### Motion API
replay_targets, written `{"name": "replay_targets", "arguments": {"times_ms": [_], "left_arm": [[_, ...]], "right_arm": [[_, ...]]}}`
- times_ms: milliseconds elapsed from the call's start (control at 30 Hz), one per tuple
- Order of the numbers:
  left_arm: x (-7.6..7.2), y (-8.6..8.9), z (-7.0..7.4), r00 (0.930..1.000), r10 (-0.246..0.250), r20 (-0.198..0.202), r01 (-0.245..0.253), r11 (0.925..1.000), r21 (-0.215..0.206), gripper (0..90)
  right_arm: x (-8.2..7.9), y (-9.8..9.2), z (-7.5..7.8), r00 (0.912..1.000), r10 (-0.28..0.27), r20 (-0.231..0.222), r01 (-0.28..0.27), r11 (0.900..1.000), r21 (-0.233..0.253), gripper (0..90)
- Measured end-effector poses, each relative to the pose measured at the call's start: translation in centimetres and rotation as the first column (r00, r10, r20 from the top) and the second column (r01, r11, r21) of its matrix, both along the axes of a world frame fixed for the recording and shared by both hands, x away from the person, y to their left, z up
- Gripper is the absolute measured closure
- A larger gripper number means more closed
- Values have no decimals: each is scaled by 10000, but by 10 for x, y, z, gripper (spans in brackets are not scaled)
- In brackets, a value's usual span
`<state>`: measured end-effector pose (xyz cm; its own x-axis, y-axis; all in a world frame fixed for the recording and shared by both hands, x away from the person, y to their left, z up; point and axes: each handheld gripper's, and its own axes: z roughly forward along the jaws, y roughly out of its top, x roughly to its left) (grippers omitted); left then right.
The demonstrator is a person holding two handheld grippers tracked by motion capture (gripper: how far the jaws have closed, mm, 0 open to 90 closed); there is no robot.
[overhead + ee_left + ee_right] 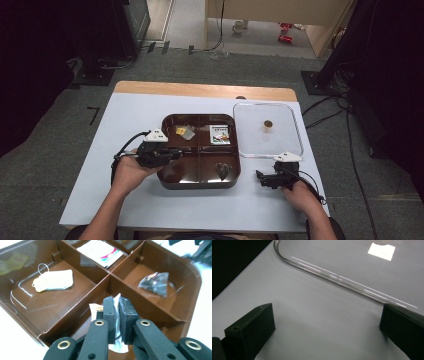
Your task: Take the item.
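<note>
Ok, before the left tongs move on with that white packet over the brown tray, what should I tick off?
1. Left tongs shut on the thin white paper packet: ok.
2. Packet over the brown four-compartment plastic tray, above its near-left compartment: ok.
3. That compartment free of other items: cannot tell, the tongs hide its floor.
4. Other compartments each hold something, tagged tea bag, printed sachet, dark foil wrapper: ok.
5. Right tongs open, out of the way on the table beside the clear plastic lid: ok.
</note>
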<state>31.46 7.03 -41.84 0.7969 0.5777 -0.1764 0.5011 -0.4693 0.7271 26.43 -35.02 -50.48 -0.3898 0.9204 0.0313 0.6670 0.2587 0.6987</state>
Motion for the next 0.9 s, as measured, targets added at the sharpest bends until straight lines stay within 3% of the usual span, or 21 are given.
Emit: {"name": "replay_targets", "arguments": {"times_ms": [33, 200, 333, 567, 733, 900], "left_arm": [[-1, 4, 7, 10000, -3, 25, 3, 9994, -336, 859], [-3, 15, 20, 9996, 198, 201, -187, 9984, -537, 859], [-4, 36, 31, 9978, 596, 276, -568, 9941, -928, 859], [-4, 65, 34, 9905, 1332, 346, -1295, 9872, -933, 859], [-2, 76, 30, 9858, 1647, 337, -1614, 9834, -830, 858], [9, 81, 4, 9799, 1993, -110, -1996, 9794, -298, 859]], "right_arm": [[0, 0, 0, 10000, 2, 3, -2, 10000, 1, 0], [0, 0, 0, 10000, 3, -1, -3, 10000, -1, 0], [0, 0, 0, 10000, 13, 9, -13, 10000, -8, 0], [0, 0, 0, 10000, 15, 14, -15, 10000, -11, 0], [0, 0, 0, 10000, 13, 11, -13, 10000, -6, 0], [0, 0, 0, 10000, 1, 3, -1, 10000, 1, 0]]}}
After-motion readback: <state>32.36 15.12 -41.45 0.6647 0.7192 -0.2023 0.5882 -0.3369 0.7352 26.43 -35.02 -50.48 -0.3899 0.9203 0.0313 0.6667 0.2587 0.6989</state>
